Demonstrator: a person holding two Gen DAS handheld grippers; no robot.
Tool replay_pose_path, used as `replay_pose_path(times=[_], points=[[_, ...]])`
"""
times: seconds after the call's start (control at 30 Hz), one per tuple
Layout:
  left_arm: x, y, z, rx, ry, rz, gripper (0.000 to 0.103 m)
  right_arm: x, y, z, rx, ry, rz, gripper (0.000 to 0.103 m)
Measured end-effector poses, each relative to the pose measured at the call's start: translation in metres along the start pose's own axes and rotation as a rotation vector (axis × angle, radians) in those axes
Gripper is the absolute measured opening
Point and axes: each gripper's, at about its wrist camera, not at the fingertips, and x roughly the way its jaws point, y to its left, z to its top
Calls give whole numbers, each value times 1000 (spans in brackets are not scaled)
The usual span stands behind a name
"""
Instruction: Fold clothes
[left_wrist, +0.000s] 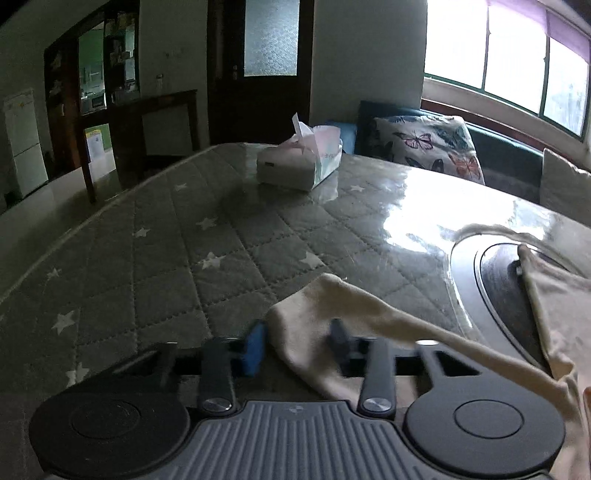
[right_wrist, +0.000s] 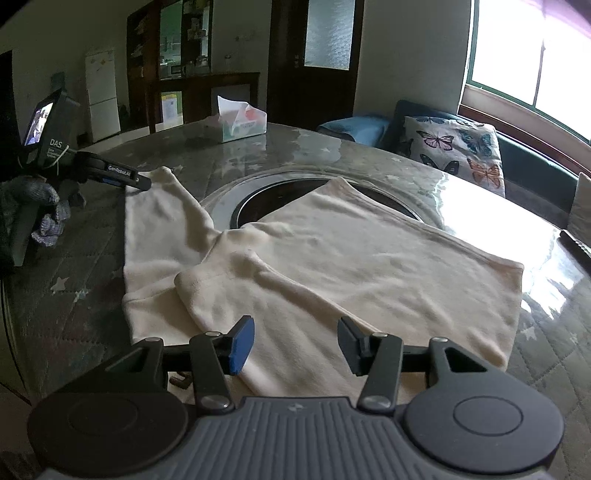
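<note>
Both hand-held grippers are black with two fingers each. Left gripper (left_wrist: 297, 347) has its jaws apart with the sleeve end of the cream fleece top (left_wrist: 332, 332) lying between them; motion blur hides whether the pads touch the cloth. In the right wrist view the same gripper (right_wrist: 142, 183) sits at that sleeve's tip, and the gloved hand holding it is cut off at the frame edge. Right gripper (right_wrist: 295, 343) hangs wide open above the near fold of the garment (right_wrist: 351, 258), gripping nothing.

One garment lies spread on the grey star-quilted table cover under clear plastic (left_wrist: 166, 258), partly covering one round dark inset ring (right_wrist: 258, 201). One white tissue box (left_wrist: 299, 162) stands well apart near the far edge. One butterfly-print cushion (left_wrist: 424, 147) rests on the bench beyond. Bare cover stretches to the left of the sleeve.
</note>
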Motion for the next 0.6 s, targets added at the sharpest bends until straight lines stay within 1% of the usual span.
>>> replay_pose_path(times=[0.03, 0.13, 0.23, 0.33, 0.47, 0.6], points=[[-1, 0, 1, -4, 4, -12, 13, -1, -1, -1, 3, -2, -2, 51], [-13, -6, 3, 3, -8, -46, 10, -4, -3, -2, 19, -9, 0, 51], [-39, -23, 5, 29, -40, -130, 10, -9, -8, -4, 44, -16, -2, 51], [-67, -49, 7, 79, -78, -227, 10, -15, -15, -7, 77, -23, -8, 51], [-104, -92, 5, 156, -114, -375, 10, -24, -26, -12, 121, -34, -30, 51], [-131, -139, -4, 231, -123, -511, 10, -35, -35, -19, 149, -49, -54, 51]])
